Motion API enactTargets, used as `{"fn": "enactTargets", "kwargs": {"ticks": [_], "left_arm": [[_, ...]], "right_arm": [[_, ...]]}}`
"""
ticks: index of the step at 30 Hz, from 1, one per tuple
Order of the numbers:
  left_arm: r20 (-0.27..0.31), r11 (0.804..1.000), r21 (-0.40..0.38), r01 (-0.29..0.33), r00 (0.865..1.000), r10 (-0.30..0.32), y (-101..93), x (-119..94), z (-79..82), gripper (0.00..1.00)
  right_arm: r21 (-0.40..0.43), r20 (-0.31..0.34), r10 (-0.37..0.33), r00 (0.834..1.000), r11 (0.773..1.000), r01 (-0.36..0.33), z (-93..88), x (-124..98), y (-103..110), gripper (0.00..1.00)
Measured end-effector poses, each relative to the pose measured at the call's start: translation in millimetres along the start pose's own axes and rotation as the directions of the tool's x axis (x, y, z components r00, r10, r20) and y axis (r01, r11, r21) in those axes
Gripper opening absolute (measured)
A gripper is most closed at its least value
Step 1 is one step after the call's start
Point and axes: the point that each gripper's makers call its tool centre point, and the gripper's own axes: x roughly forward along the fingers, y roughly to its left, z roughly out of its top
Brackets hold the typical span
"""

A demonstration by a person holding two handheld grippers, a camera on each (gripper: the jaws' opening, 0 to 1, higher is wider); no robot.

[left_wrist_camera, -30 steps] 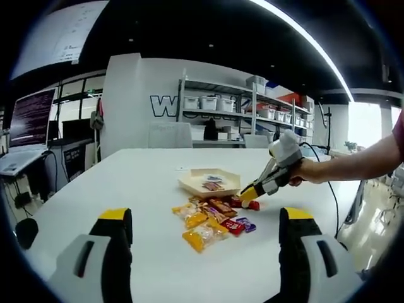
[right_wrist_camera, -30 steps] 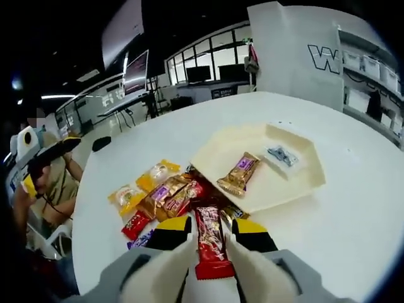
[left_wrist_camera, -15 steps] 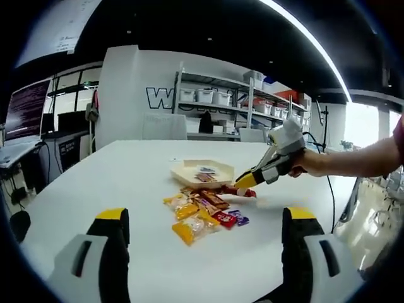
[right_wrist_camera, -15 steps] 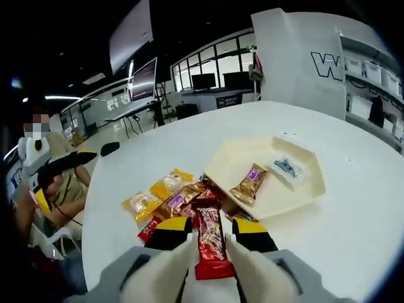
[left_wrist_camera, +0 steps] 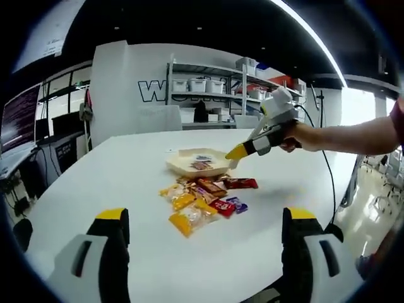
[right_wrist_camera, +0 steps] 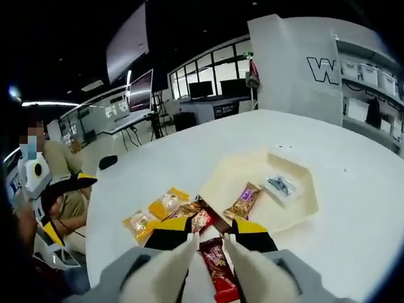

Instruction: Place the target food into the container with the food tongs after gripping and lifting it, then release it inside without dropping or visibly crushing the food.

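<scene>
Right claw (right_wrist_camera: pixel 209 238): up off the table, jaws drawn nearly together with just a slim gap, and nothing is clamped in it!
Left claw (left_wrist_camera: pixel 205 218): hanging low over the near edge of the table, jaws spread wide apart, empty.
Table (left_wrist_camera: pixel 107 183): big, white and round-edged, carrying everything in play.
Tray (right_wrist_camera: pixel 297 211): cream, shallow and angular, just beyond the right claw's tips in the right gripper view; in the left gripper view those yellow tips hover at its near rim.
Snack pile (left_wrist_camera: pixel 192 203): yellow, orange, brown and red packets bunched on the table just in front of the tray.
Red bar (right_wrist_camera: pixel 218 264): the target lies flat on the table below the right claw, glimpsed through the gap between its jaws. It sits outside the tray, beside the pile.
Gold bar (right_wrist_camera: pixel 243 201): resting inside the tray, purple label up.
Small dark packet (right_wrist_camera: pixel 278 185): also in the tray, further in.
</scene>
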Motion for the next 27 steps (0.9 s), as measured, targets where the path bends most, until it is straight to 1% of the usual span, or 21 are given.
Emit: {"fn": "enactTargets", "kwargs": {"ticks": [1, 3, 6, 8, 9, 10, 12, 13, 14, 18, 19, 20, 21, 22, 23, 24, 25, 26, 27], "left_arm": [[0.002, 1.0, -0.003, -0.001, 1.0, 0.001, 0.3, 0, 0.5, 0.99], [0.005, 1.0, -0.003, 0.0, 1.0, 0.0, 0.3, 0, 1.0, 0.99], [0.008, 1.0, -0.003, 0.001, 1.0, -0.001, 0.2, 0, 1.6, 0.99], [0.009, 1.0, -0.005, 0.0, 1.0, 0.0, 0.4, 1, 1.6, 0.99], [0.009, 1.0, -0.007, 0.001, 1.0, 0.0, 0.3, 1, 1.3, 0.99], [0.011, 1.0, -0.008, 0.001, 1.0, -0.001, 0.3, 1, 1.1, 0.99], [0.019, 1.0, -0.016, 0.006, 1.0, -0.006, -1.3, 0, 2.1, 0.98], [0.028, 1.0, -0.018, 0.009, 1.0, -0.009, -2.0, -1, 3.7, 0.98], [0.033, 1.0, -0.021, 0.01, 0.999, -0.009, -2.0, -1, 4.7, 0.98], [0.048, 0.999, -0.032, 0.01, 0.999, -0.009, -0.8, -1, 9.3, 0.97], [0.055, 0.999, -0.035, 0.009, 0.998, -0.007, -0.4, -1, 11.4, 0.97], [0.063, 0.999, -0.04, 0.009, 0.998, -0.007, -0.1, -2, 13.2, 0.97], [0.068, 0.999, -0.047, 0.012, 0.998, -0.009, -0.1, -2, 14.6, 0.97], [0.071, 0.998, -0.055, 0.019, 0.997, -0.015, 0.1, -1, 15.8, 0.97], [0.07, 0.998, -0.058, 0.02, 0.997, -0.016, 1.0, 0, 16.7, 0.97], [0.07, 0.998, -0.058, 0.019, 0.997, -0.015, 1.5, 0, 17.1, 0.97], [0.07, 0.998, -0.055, 0.014, 0.997, -0.011, 1.8, 0, 17.8, 0.97], [0.072, 0.998, -0.053, 0.014, 0.997, -0.01, 1.4, 0, 18.6, 0.96], [0.074, 0.998, -0.053, 0.014, 0.997, -0.01, 0.9, 0, 19.2, 0.96]], "right_arm": [[-0.012, -0.008, -0.003, 1.0, 1.0, 0.003, -4.3, 1, -1, 0.2], [-0.02, -0.045, 0.001, 0.999, 1.0, -0.001, -15.4, 1, -1, 0.21], [-0.109, -0.074, 0.013, 0.997, 0.994, -0.021, -30.4, 2, 2, 0.23], [-0.142, -0.086, -0.017, 0.996, 0.99, 0.005, -36.5, 4, -2, 0.24], [-0.18, -0.104, -0.031, 0.994, 0.984, 0.012, -41.9, 6, -5, 0.24], [-0.191, -0.114, -0.034, 0.993, 0.982, 0.012, -46.0, 8, -5, 0.24], [-0.231, -0.19, -0.053, 0.98, 0.973, 0.008, -64.7, 12, -7, 0.22], [-0.197, -0.124, -0.018, 0.992, 0.98, -0.007, -49.6, 10, -2, 0.22], [-0.181, -0.121, -0.041, 0.992, 0.983, 0.018, -48.0, 9, -5, 0.21], [-0.193, -0.126, -0.082, 0.989, 0.98, 0.056, -48.4, 9, -1, 0.17], [-0.269, -0.124, -0.103, 0.987, 0.961, 0.066, -45.9, 8, -1, 0.17], [-0.294, -0.118, -0.107, 0.987, 0.953, 0.068, -44.2, 7, 0, 0.17], [-0.274, -0.107, -0.077, 0.991, 0.961, 0.045, -41.0, 7, 8, 0.17], [-0.223, -0.085, -0.059, 0.995, 0.974, 0.039, -34.7, 6, 13, 0.17], [-0.158, -0.06, -0.019, 0.998, 0.987, 0.009, -27.1, 5, 20, 0.17], [-0.142, -0.045, -0.016, 0.999, 0.99, 0.01, -21.9, 4, 21, 0.18], [-0.169, 0.001, -0.026, 1.0, 0.985, 0.026, -10.0, 1, 20, 0.18], [-0.182, -0.01, -0.029, 1.0, 0.983, 0.026, -8.8, -1, 21, 0.18], [-0.189, 0.004, -0.03, 1.0, 0.981, 0.03, -3.9, -2, 22, 0.18]]}}
